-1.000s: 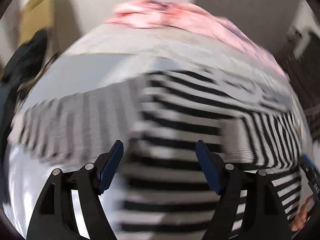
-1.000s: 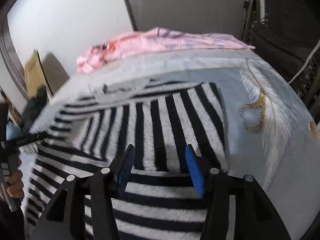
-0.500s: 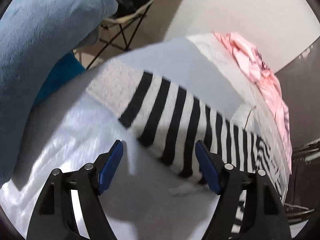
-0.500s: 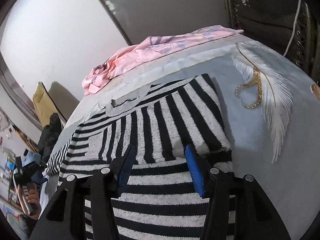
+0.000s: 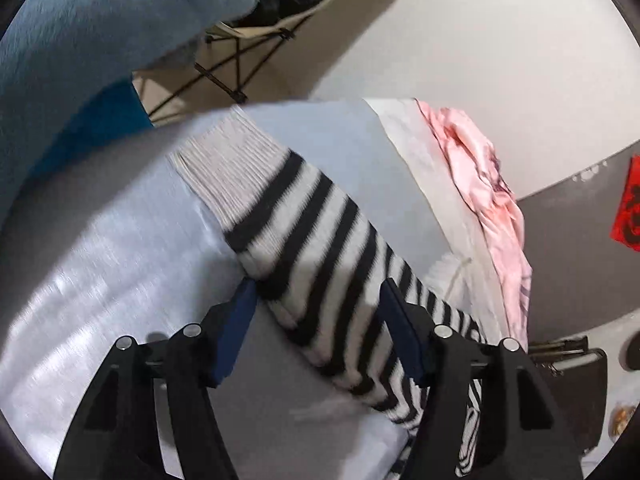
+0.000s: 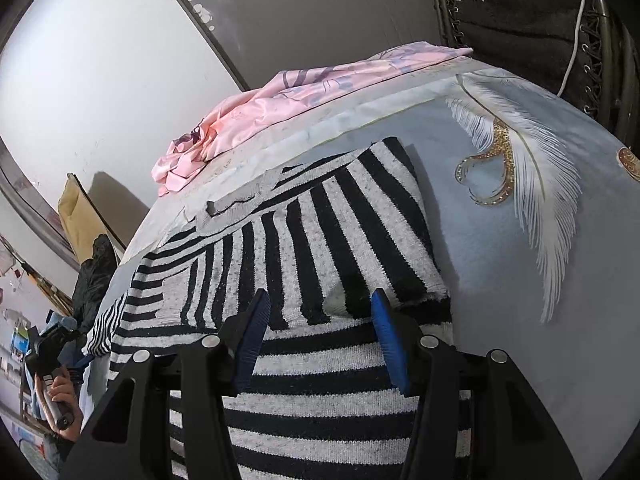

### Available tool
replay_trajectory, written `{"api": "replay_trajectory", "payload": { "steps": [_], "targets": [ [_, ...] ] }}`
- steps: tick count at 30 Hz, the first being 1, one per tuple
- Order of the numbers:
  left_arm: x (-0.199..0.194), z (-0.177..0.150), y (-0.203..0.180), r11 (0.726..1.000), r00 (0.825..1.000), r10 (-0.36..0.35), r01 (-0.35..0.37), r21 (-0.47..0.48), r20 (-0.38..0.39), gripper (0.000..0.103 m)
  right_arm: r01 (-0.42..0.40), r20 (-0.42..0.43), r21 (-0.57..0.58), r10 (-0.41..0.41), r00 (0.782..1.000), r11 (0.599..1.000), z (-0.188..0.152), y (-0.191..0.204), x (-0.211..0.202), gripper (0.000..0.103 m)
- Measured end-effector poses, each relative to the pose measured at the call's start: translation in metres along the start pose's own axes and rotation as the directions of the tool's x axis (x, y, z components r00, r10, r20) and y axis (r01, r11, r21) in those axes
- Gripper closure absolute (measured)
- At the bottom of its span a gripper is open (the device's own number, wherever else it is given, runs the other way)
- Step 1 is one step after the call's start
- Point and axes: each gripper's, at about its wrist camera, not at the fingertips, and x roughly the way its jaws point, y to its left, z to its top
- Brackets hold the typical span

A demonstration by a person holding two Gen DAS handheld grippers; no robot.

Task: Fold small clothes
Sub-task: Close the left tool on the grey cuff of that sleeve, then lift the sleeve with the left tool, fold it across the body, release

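Striped sweater lies flat on my pale feather-print sheet: coarse knit, black-and-white bands, ribbed grey cuff. My left gripper straddles the sleeve, jaws apart; right gripper gapes above the folded edge. Bare sheet right. Since half a second ago, left has closed in on the sleeve.

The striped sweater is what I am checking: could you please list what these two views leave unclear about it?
- Striped sweater hem, right wrist view: cut off by the bottom edge and hidden behind the right gripper.
- Sleeve, left wrist view: motion-blurred; whether the open left gripper touches it cannot be told.
- Sleeve's shoulder end, left wrist view: hidden behind the gripper.
- Left sleeve tip, right wrist view: too small, at the left edge.
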Motion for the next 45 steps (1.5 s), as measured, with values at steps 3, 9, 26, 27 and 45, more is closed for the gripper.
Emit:
{"api": "replay_trajectory", "payload": {
  "steps": [3, 9, 26, 27, 45],
  "targets": [
    [0.006, 0.005, -0.002, 0.999, 1.000, -0.007, 0.007, -0.039, 0.017, 0.041, 0.000, -0.001, 0.003, 0.000, 1.000, 1.000, 0.000, 0.000, 0.000, 0.050],
    [0.022, 0.023, 0.003, 0.997, 1.000, 0.018, -0.016, -0.080, 0.020, 0.086, 0.003, 0.005, -0.001, -0.003, 1.000, 1.000, 0.000, 0.000, -0.001, 0.050],
    [0.028, 0.022, -0.039, 0.994, 0.996, 0.080, -0.082, 0.072, 0.029, 0.093, -0.017, 0.011, 0.021, 0.017, 1.000, 1.000, 0.001, -0.004, -0.003, 0.051],
    [0.027, 0.021, -0.043, 0.992, 0.995, 0.089, -0.092, 0.091, 0.035, 0.095, -0.018, 0.011, 0.023, 0.018, 1.000, 1.000, 0.001, -0.004, -0.003, 0.051],
    [-0.067, -0.111, -0.234, 0.723, 0.963, -0.049, -0.149, 0.675, 0.265, 0.096, -0.089, 0.054, 0.078, 0.085, 0.995, 0.993, 0.005, -0.013, -0.020, 0.051]
  ]
}}
